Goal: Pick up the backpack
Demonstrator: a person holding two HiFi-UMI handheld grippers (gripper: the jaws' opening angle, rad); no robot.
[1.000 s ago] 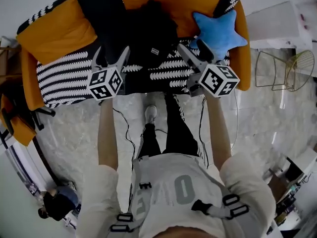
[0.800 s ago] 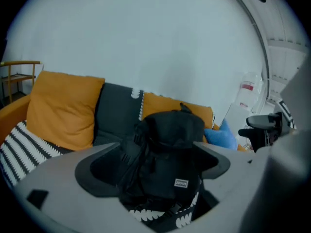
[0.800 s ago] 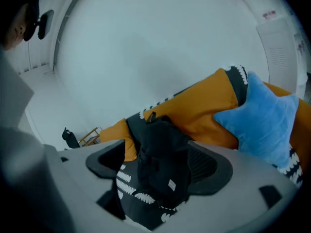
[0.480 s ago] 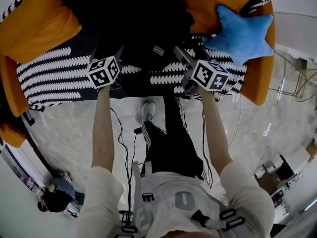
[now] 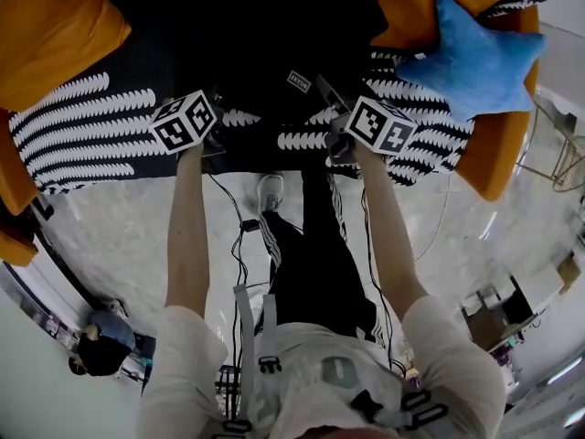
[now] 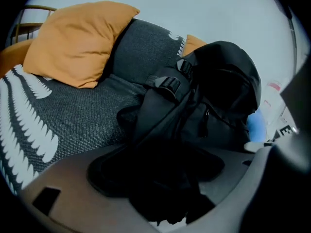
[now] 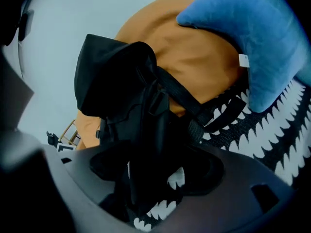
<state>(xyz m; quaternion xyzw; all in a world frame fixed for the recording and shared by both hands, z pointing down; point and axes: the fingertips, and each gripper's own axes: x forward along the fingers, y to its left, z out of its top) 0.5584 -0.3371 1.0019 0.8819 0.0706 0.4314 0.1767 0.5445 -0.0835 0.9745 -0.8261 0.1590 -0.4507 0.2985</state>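
Note:
A black backpack stands upright on the sofa seat, against the backrest. In the head view my left gripper and right gripper reach to its lower front, one on each side. In the left gripper view the backpack fills the right half, and its dark fabric lies between the left gripper's wide jaws, which are closing. In the right gripper view a black strap of the backpack hangs between the right gripper's jaws, also closing. I see no pad pressing on the fabric.
A black-and-white patterned throw covers the seat. Orange cushions lie left and behind, and a blue star pillow at the right. The person's leg and shoe stand on the marble floor below. A wire chair is far right.
Both grippers have dropped from above the seat down to the foot of the backpack. The sofa now fills more of the head view.

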